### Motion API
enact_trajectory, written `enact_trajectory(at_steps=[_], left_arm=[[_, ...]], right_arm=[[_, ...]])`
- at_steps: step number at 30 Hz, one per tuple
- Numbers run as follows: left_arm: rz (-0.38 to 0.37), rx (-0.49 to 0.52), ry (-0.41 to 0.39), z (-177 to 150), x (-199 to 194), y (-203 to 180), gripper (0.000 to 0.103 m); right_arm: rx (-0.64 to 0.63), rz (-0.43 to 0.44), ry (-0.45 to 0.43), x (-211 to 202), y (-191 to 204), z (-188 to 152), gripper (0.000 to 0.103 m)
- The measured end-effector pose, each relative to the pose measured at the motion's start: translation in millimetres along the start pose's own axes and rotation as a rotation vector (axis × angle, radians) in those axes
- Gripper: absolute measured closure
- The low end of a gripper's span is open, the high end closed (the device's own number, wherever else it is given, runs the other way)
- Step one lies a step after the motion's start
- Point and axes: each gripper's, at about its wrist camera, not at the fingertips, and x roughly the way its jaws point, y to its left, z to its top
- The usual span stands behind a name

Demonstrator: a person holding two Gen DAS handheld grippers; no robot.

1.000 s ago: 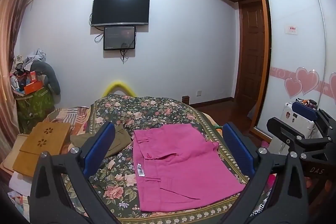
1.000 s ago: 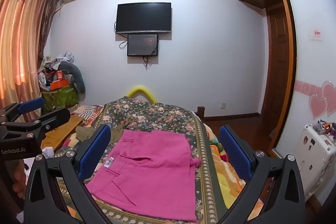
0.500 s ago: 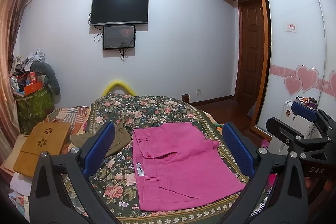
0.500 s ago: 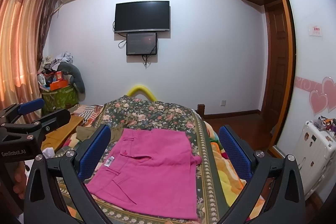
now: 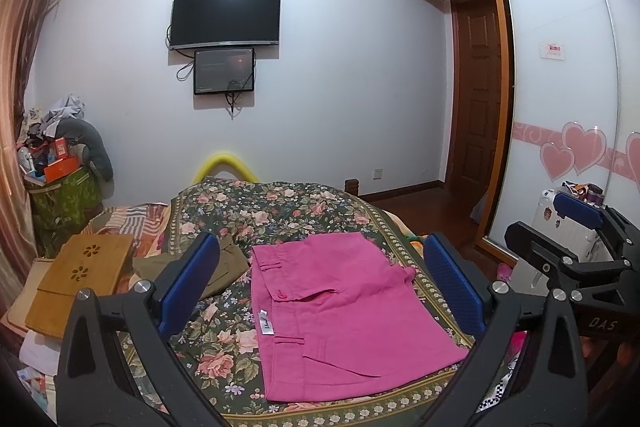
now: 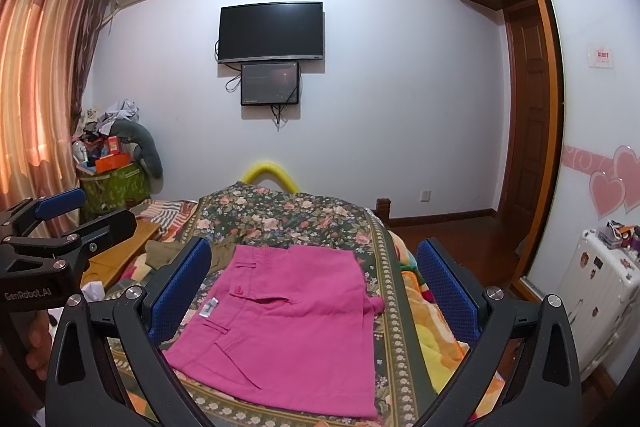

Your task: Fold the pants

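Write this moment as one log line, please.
pants: folded flat on bed | left gripper: open, empty | right gripper: open, empty | contact: none

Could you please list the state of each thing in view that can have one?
Pink pants: folded, lying flat on the bed.
Left gripper: jaws open, empty.
Right gripper: jaws open, empty.
TV: screen dark.
Wooden door: closed.
Olive garment: crumpled beside the pants.
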Motion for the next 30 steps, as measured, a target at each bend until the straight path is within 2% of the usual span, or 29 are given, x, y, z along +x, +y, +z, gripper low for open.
enact_trajectory(at_steps=[30], left_arm=[[-0.001, 0.015, -0.015, -3.8, 3.3, -5.5, 0.000]], right_arm=[[-0.001, 0.003, 0.002, -1.4, 2.8, 0.6, 0.001]])
